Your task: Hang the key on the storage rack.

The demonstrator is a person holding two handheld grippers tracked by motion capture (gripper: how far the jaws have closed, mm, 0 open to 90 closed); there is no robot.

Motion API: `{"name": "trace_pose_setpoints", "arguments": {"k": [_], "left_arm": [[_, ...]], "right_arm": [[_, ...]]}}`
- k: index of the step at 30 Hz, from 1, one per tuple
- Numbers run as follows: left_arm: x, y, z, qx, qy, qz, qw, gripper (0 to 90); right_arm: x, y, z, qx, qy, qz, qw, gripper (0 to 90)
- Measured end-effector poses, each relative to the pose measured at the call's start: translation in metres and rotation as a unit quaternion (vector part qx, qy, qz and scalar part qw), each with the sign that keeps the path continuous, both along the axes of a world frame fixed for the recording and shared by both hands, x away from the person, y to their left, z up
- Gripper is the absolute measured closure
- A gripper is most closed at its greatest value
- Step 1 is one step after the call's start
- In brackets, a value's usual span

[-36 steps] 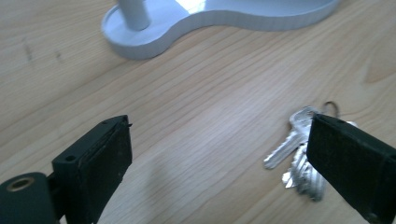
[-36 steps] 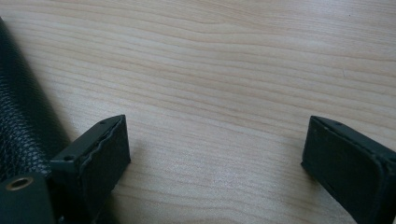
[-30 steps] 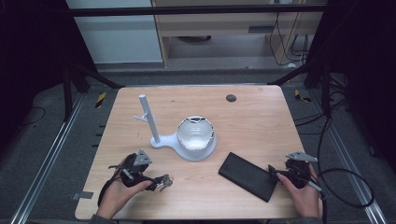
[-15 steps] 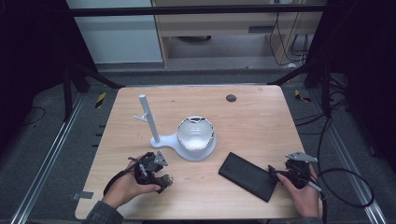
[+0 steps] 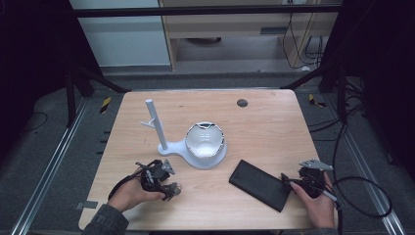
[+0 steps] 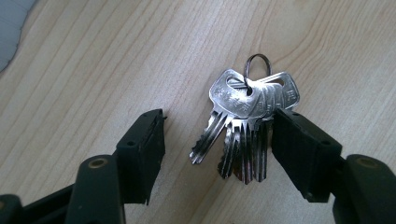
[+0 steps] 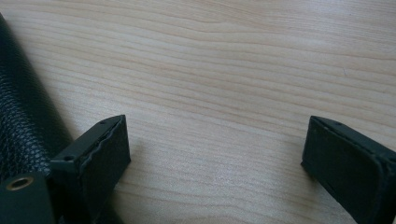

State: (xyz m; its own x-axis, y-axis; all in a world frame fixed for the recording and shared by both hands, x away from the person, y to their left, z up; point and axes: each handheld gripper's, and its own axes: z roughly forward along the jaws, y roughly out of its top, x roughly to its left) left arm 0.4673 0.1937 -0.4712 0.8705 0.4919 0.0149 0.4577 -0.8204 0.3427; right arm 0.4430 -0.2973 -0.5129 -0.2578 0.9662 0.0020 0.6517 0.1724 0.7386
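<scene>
Left hand-held gripper, jaws spread, straddles a bunch of keys lying ungrasped on the wooden surface; right hand-held gripper rests open beside a black leather case. Pickup not yet made.

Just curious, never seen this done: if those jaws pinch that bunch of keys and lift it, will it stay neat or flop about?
The keys would likely fan and dangle, hanging loose on one ring. Smooth metal may slip. They look stiff, not fragile.
</scene>
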Motion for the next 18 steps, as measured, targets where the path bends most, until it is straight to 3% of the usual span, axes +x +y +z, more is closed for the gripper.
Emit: {"name": "trace_pose_setpoints", "arguments": {"k": [5,10,13,18], "left_arm": [[0.003,0.002,0.0,-0.007,0.011,0.002,0.9999,38.1],[0.001,0.001,0.001,-0.011,0.01,-0.001,0.9999,45.8],[-0.003,0.0,0.002,-0.013,0.011,0.001,0.9999,55.3],[-0.007,-0.004,0.003,0.001,0.002,0.01,0.9999,71.2]], "right_arm": [[0.0,0.0,0.0,0.0,0.0,0.0,1.0,7.6],[0.0,0.0,0.0,0.0,0.0,0.0,1.0,7.6],[0.0,0.0,0.0,0.0,0.0,0.0,1.0,7.6],[0.0,0.0,0.0,0.001,0.001,-0.002,1.0,7.7]]}}
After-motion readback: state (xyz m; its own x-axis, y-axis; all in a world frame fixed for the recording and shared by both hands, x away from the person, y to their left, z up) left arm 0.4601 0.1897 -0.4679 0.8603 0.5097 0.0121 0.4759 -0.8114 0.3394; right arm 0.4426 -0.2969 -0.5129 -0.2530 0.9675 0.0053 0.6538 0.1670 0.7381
